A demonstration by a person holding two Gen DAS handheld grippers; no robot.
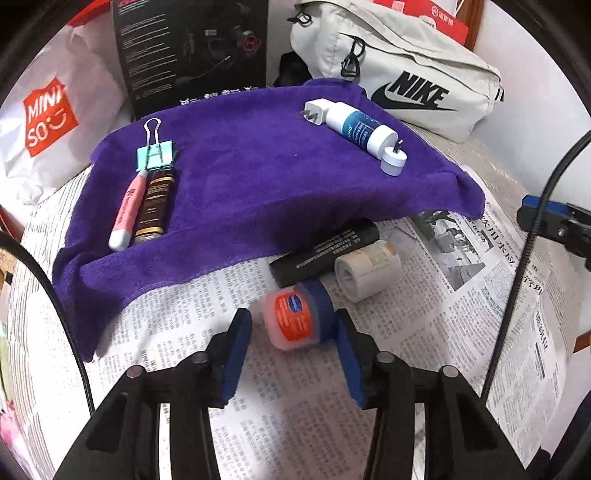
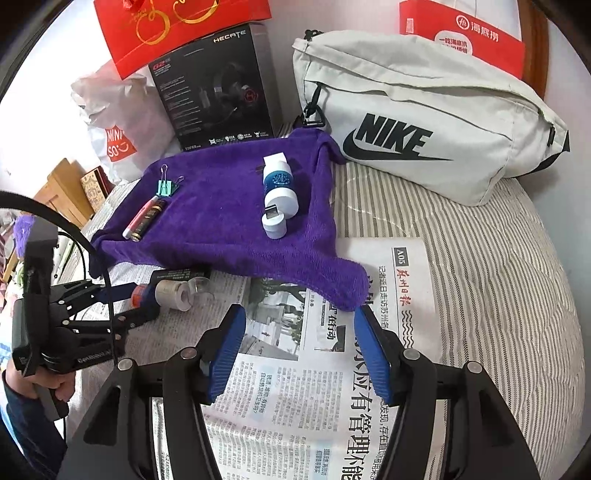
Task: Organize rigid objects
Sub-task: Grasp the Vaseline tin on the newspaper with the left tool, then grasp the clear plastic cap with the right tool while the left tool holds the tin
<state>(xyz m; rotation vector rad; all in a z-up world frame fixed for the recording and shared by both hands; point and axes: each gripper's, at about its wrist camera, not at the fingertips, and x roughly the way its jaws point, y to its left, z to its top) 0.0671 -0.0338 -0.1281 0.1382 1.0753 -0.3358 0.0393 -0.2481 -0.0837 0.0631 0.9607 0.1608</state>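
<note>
A purple towel (image 1: 236, 184) lies on newspaper and holds a green binder clip (image 1: 157, 153), a pink tube (image 1: 127, 206), a dark brown tube (image 1: 155, 206), a white plug (image 1: 314, 112), a white and blue bottle (image 1: 358, 131) and a small white adapter (image 1: 393, 160). My left gripper (image 1: 293, 326) is open, its pads on either side of a small Vaseline jar (image 1: 295, 319) with a blue lid on the newspaper. Behind it lie a black tube (image 1: 325, 251) and a beige roll (image 1: 367, 269). My right gripper (image 2: 299, 350) is open and empty above the newspaper (image 2: 295, 387).
A grey Nike bag (image 2: 424, 136) lies at the back right. A black headset box (image 2: 214, 85), a white Miniso bag (image 1: 48, 122) and red paper bags (image 2: 177, 26) stand behind the towel. The striped bedcover (image 2: 498, 277) lies to the right.
</note>
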